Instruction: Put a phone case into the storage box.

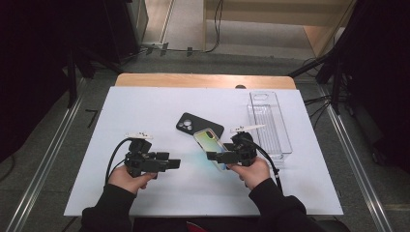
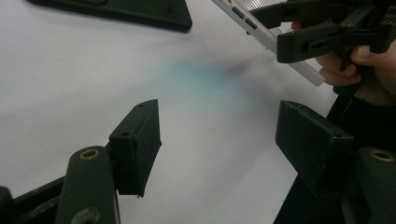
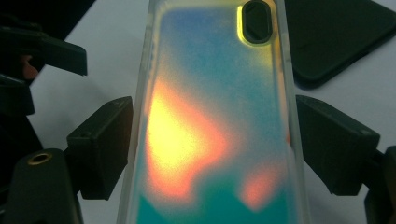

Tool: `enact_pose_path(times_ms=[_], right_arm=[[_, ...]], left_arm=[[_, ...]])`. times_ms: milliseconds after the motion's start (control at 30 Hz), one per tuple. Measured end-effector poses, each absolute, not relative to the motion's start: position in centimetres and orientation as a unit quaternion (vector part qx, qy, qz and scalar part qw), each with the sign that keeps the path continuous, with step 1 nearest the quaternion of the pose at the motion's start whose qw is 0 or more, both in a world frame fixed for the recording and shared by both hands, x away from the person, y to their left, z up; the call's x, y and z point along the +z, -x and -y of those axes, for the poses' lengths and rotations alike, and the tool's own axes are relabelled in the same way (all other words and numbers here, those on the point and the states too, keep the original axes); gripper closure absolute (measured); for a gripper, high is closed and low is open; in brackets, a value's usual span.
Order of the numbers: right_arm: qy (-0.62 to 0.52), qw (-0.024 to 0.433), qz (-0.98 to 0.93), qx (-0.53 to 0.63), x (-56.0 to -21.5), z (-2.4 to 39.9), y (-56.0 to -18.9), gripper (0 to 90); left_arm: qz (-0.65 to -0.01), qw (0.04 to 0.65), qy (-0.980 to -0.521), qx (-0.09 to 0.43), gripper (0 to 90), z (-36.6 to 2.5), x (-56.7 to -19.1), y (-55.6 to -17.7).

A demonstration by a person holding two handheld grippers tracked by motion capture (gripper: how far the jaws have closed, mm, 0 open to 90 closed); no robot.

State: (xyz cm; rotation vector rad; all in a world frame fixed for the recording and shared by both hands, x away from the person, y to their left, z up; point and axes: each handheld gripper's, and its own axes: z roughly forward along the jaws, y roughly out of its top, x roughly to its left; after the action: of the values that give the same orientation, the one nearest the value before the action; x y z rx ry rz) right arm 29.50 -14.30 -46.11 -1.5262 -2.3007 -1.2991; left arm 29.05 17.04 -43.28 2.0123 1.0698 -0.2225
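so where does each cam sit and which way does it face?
High view: above the person's side, facing forward and down on the white table; both forearms, hands, tongs.
Left gripper view: on the left tongs, facing across the table to the right tongs; open jaws.
Right gripper view: on the right tongs, along the iridescent phone case.
Shared: that case and the black case.

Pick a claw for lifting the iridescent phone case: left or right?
Right. The right claw already straddles the iridescent phone case, one jaw at each long edge. The left claw stands open over the bare white board, apart from the case.
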Motion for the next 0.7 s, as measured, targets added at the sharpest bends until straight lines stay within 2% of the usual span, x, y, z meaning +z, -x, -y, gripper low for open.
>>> enact_pose_path(times_ms=[333,700], right_arm=[[0.524,0.088,0.709,-0.464,-46.3,13.4,-29.3,14.8],[0.546,0.068,0.682,-0.483,-46.8,11.6,-29.6,14.8]], left_arm=[[-0.427,0.403,-0.804,-0.095,30.5,-16.0,-41.7,-30.5],[-0.446,0.403,-0.795,-0.081,30.5,-15.4,-40.2,-32.3]])
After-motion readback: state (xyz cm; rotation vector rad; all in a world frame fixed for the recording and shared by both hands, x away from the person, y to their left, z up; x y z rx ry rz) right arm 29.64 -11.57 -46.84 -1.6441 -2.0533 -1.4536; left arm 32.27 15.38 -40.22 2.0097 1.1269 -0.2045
